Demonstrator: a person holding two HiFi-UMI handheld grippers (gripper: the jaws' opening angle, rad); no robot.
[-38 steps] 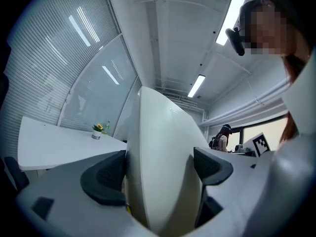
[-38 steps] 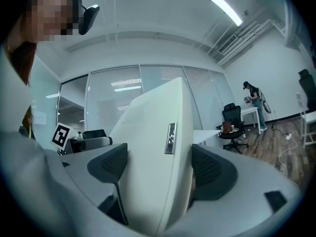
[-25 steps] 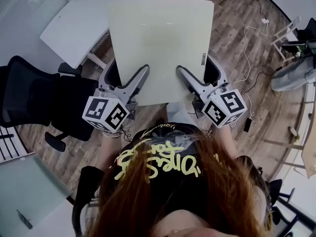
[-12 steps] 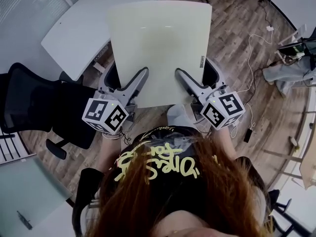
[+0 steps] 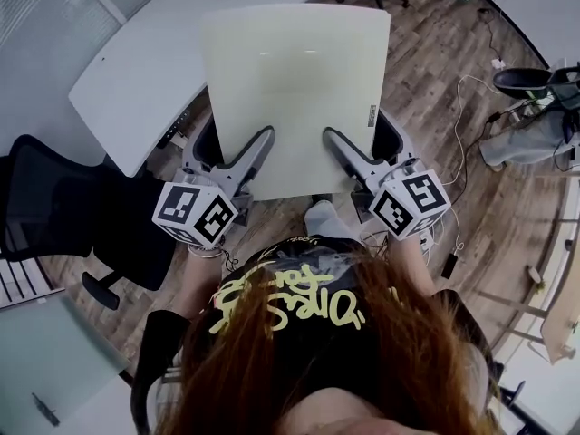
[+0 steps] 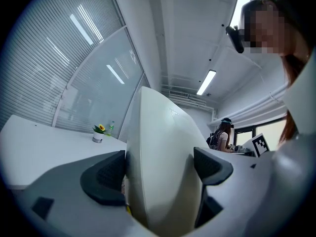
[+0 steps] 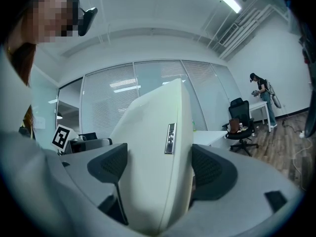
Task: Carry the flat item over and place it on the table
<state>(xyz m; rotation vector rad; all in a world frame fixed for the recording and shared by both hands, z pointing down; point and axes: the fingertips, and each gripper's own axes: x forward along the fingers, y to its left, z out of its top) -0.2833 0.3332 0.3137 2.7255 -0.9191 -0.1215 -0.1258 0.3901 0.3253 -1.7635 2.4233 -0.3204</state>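
Note:
A cream flat board [image 5: 294, 93] with rounded corners is held level in front of the person, over the floor and the near edge of a white table [image 5: 145, 71]. My left gripper [image 5: 263, 139] is shut on the board's near left edge, and my right gripper [image 5: 331, 139] is shut on its near right edge. In the left gripper view the board [image 6: 160, 162] fills the gap between the dark pads [image 6: 106, 174]. The right gripper view shows the same board [image 7: 158, 167] clamped, with a small metal tag [image 7: 170, 138] on its edge.
A black office chair [image 5: 72, 216] stands at the left of the person. Cables [image 5: 471, 125] trail over the wooden floor on the right. A small potted flower [image 6: 98, 132] sits on the white table. Another person [image 7: 261, 95] stands far right by a chair [image 7: 239, 120].
The board and both grippers have moved forward, so more of the white table now lies ahead and under the board's far edge. Both grips are unchanged.

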